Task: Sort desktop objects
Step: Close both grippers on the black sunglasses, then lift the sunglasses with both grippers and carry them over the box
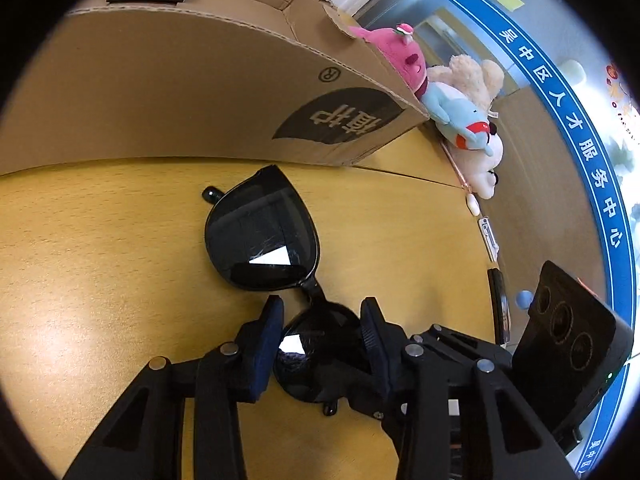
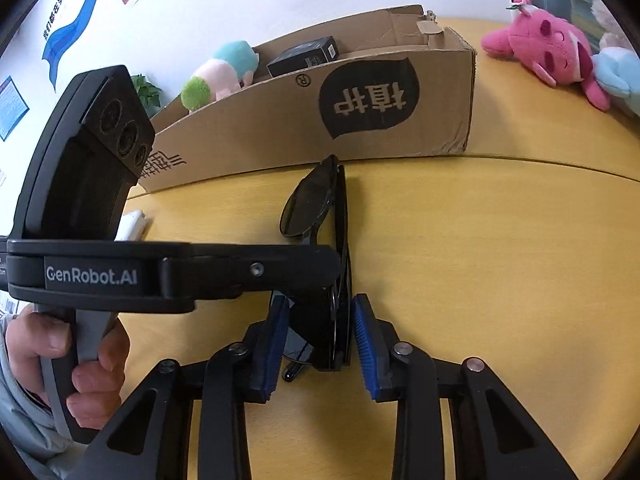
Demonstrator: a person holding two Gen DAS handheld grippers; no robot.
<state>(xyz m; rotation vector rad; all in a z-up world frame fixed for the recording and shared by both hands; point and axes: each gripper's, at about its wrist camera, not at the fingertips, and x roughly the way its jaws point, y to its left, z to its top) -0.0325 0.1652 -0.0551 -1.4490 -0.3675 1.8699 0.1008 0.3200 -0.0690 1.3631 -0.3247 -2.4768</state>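
Note:
Black sunglasses (image 1: pixel 260 236) are over the yellow table (image 1: pixel 100 260), in front of a cardboard box (image 1: pixel 180 92). My left gripper (image 1: pixel 322 334) has its pads on both sides of the near lens and looks shut on it. In the right wrist view the sunglasses (image 2: pixel 320 208) stand on edge. My right gripper (image 2: pixel 320 340) straddles their near end with a gap at each blue pad (image 2: pixel 364 344), so it is open. The left gripper's body (image 2: pixel 172 272) crosses in from the left there.
The cardboard box (image 2: pixel 320 112) holds a black box (image 2: pixel 304 56) and a pastel plush (image 2: pixel 220 76). Pink (image 2: pixel 548 52), blue and white plush toys (image 1: pixel 472 120) lie at the table's far right. Small items (image 1: pixel 490 240) line the table's right edge.

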